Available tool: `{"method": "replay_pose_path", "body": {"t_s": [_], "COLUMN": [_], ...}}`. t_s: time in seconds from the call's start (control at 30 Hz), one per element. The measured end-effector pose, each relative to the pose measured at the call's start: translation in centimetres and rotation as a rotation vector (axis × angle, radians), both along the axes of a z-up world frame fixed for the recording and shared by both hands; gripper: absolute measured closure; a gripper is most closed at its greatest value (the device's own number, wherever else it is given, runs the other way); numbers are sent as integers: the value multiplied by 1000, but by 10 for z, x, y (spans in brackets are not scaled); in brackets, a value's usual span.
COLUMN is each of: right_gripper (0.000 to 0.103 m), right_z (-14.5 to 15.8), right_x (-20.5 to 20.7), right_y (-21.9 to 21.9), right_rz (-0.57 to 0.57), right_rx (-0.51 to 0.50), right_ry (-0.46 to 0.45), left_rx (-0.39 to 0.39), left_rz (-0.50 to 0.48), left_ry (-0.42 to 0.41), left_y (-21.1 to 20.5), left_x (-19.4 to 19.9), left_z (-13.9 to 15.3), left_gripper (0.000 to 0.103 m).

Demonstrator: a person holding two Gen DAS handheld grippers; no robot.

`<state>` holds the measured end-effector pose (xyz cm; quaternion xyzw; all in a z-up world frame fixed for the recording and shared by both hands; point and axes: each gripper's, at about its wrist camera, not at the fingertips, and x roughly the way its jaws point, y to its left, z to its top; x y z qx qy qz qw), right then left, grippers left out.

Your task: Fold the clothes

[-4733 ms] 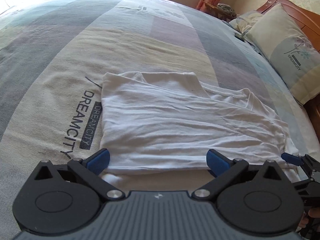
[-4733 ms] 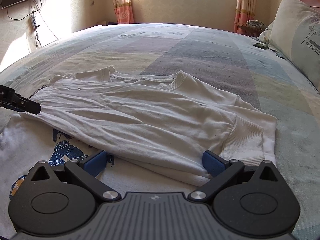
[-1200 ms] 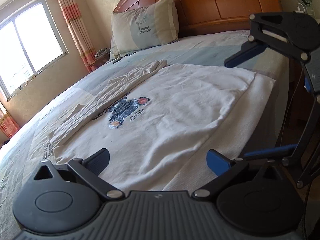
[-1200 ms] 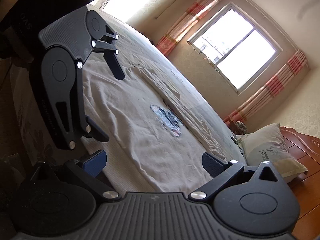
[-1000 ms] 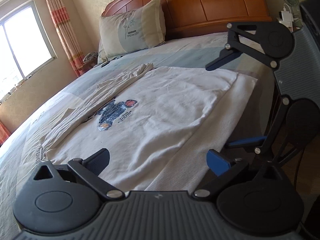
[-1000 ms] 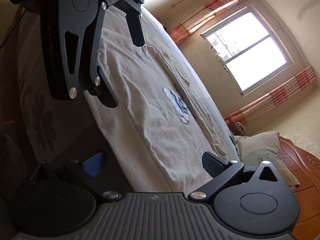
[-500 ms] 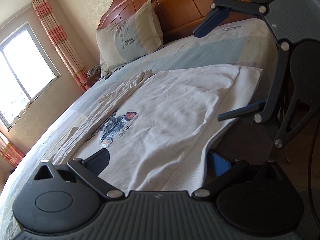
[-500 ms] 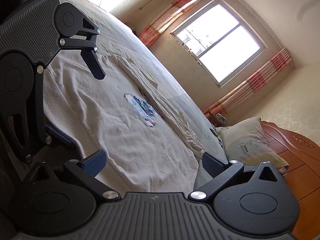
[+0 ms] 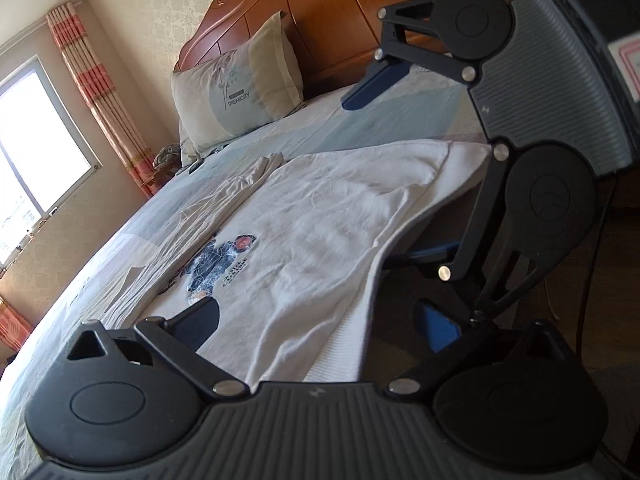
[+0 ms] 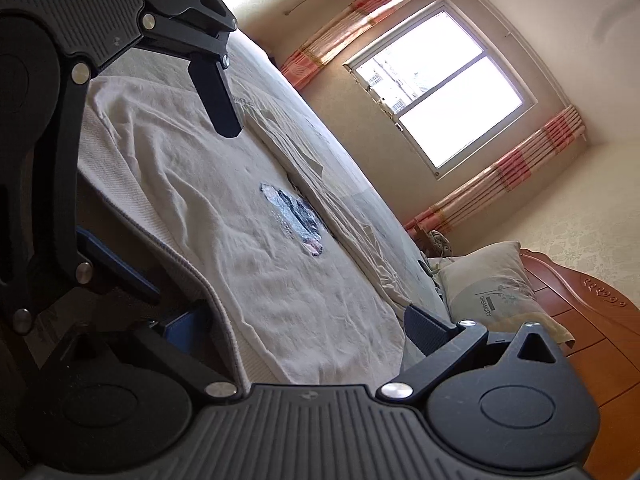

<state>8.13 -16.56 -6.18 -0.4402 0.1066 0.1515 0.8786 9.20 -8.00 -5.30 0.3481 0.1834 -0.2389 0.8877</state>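
Observation:
A white T-shirt [image 9: 320, 220] with a dark printed picture [image 9: 220, 260] lies flat on the bed. One side is folded in lengthwise, and its ribbed hem [image 9: 344, 344] hangs over the bed's edge. My left gripper [image 9: 320, 324] is open and straddles the hem, one finger over the cloth and one below the edge. My right gripper [image 10: 306, 326] is open too and straddles the same hem [image 10: 224, 320] further along, towards the headboard. Each gripper shows in the other's view: the right gripper [image 9: 392, 176] and the left gripper [image 10: 172, 196]. Neither holds anything.
The patchwork bedspread [image 9: 380, 120] runs to a pillow [image 9: 236, 92] against a wooden headboard [image 9: 340, 20]. A window [image 10: 440, 84] with striped curtains [image 10: 500, 184] is on the far wall. Dark floor [image 9: 580, 280] lies beyond the bed's edge beside the grippers.
Both grippers have swung round from the shirt's side to its hem at the bed's edge. Over the last second they have moved in closer around the hem, both still open.

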Motion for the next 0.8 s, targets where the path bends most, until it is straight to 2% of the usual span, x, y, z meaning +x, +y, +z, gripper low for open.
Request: {"method": "replay_pose_path", "body": {"t_s": [0.07,0.17,0.33,0.47,0.6,0.8], "right_gripper": [0,0,0,0,0,0], "right_z": [5,8,-4,-12,-14,-16], "right_x": [-2,-2,-1,1,10,23], "right_y": [-2,-5,-2,11,8,-36], "right_rz": [-7,-8,28,54,12,-118], "right_rx": [21,43,8,10,-28,-74], "right_ry": [-30,-28,34,41,5,-6], "left_rx": [46,87,89,79,104,157], "left_rz": [45,116,142,148,164,235], "left_ry": [-44,-100,-98,-91,-94,-107], "left_y": [-3,-5,-2,2,14,36], "left_x": [3,10,14,14,11,12], "left_z": [-5,-8,-7,-5,-10,-9], "left_gripper": [0,1,0,0,0,0]}}
